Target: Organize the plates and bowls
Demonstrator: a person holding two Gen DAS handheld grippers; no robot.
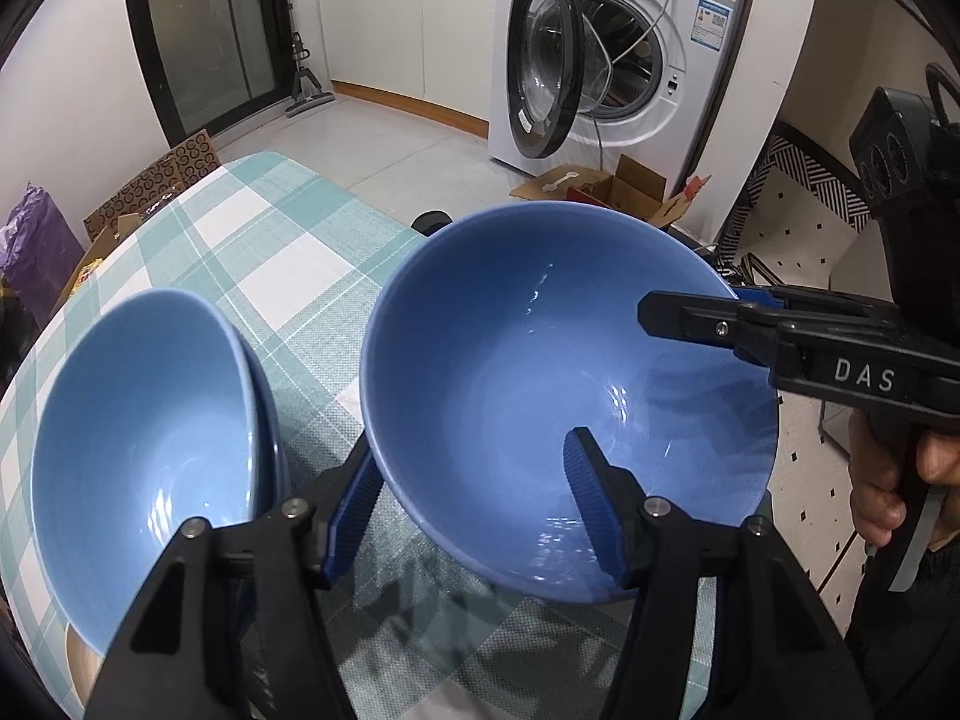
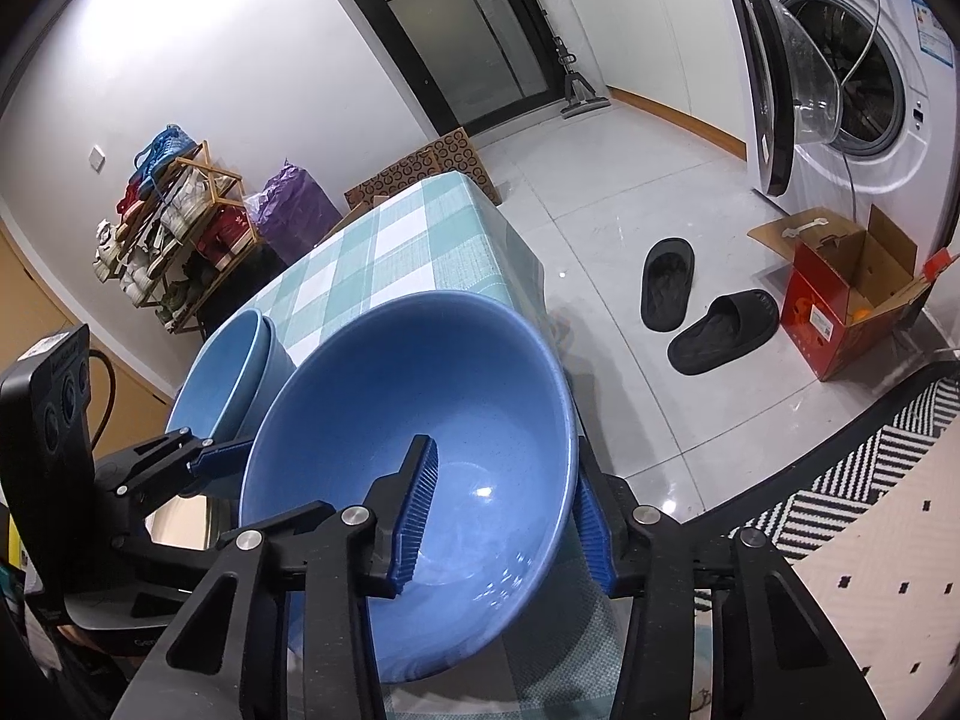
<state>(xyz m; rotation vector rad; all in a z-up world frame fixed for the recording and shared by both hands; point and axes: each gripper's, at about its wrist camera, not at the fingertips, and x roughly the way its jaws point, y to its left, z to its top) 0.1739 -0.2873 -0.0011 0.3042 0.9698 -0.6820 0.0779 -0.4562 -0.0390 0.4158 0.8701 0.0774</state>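
We seem to be in a home laundry room. A washing machine (image 2: 852, 78), slippers (image 2: 714, 333) and shoe rack (image 2: 174, 228) show it.

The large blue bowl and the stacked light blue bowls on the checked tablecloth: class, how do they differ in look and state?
1. The large blue bowl is a deeper blue; the stacked light blue bowls are paler.
2. The large blue bowl is single and tilted; the stacked light blue bowls are nested.
3. Both tools straddle the large blue bowl's rim; none touches the stacked light blue bowls.

Shared: glossy, empty, over the checked tablecloth.
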